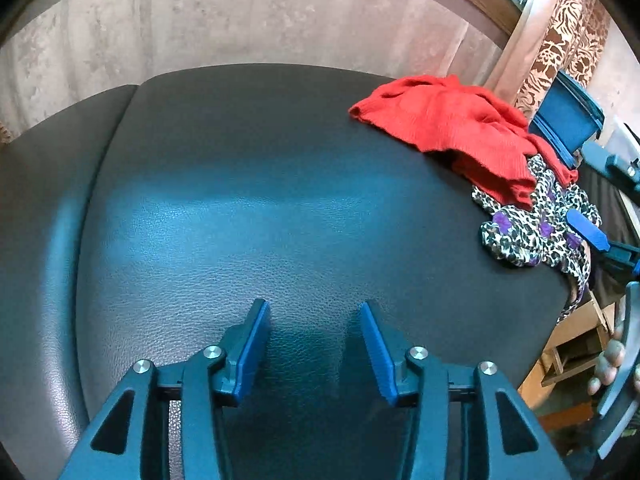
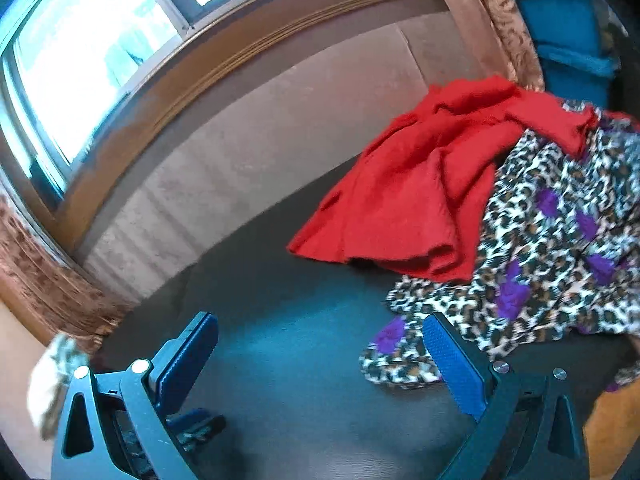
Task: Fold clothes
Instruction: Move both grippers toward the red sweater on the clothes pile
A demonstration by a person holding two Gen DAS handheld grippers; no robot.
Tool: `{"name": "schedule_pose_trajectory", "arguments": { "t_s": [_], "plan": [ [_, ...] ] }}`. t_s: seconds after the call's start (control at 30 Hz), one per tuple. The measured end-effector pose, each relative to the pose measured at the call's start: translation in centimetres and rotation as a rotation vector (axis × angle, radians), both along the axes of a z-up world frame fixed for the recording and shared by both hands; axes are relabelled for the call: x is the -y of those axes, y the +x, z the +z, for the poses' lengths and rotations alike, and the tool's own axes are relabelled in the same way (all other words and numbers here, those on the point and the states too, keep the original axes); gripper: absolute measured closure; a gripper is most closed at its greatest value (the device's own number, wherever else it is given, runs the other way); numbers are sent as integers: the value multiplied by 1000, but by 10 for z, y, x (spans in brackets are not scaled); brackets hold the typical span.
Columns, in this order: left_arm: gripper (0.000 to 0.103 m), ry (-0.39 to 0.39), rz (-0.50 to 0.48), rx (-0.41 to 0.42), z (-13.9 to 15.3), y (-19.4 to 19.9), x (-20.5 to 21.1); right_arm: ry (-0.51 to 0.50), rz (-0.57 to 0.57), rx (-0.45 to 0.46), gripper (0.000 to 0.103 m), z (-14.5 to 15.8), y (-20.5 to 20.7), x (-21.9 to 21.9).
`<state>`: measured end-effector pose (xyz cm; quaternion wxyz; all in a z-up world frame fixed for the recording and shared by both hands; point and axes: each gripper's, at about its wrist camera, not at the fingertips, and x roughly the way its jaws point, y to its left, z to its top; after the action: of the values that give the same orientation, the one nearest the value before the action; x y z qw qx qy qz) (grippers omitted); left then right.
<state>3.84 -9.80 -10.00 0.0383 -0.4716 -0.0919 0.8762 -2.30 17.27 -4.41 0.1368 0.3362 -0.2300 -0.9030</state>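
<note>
Red garment (image 2: 416, 184) crumpled over leopard-print garment (image 2: 560, 248), both unfolded. Left gripper (image 1: 314, 344) and right gripper (image 2: 320, 360) wide open, empty. Best taken by the red hem, clear of the print.

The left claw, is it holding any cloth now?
No, the left claw is open over the bare black surface, and the red cloth lies apart from it.

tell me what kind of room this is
Probably a room in a home: a window with a wooden frame, patterned curtains, and clothes, a red garment and a leopard-print garment, on a dark padded surface.
</note>
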Motion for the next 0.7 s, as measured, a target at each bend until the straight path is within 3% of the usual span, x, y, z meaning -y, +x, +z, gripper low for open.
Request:
{"name": "schedule_pose_trajectory", "arguments": {
  "t_s": [0.13, 0.33, 0.4, 0.5, 0.7],
  "plan": [
    [54, -9, -13, 0, 0, -12, -4, -32, 1, 46, 0, -9, -1, -1],
    [54, 71, -3, -8, -2, -12, 5, -14, -5, 52, 0, -9, -6, -1],
    [55, 56, -17, 17, 1, -19, 2, -10, -5, 52, 0, -8, -7, -2],
    [54, 159, -36, 30, 12, -44, 11, -4, -6, 53, 0, -7, -9, -3],
    [48, 95, -156, -57, 53, -130, -10, 39, -4, 42, 0, -1, -8, -8]
  ]
}}
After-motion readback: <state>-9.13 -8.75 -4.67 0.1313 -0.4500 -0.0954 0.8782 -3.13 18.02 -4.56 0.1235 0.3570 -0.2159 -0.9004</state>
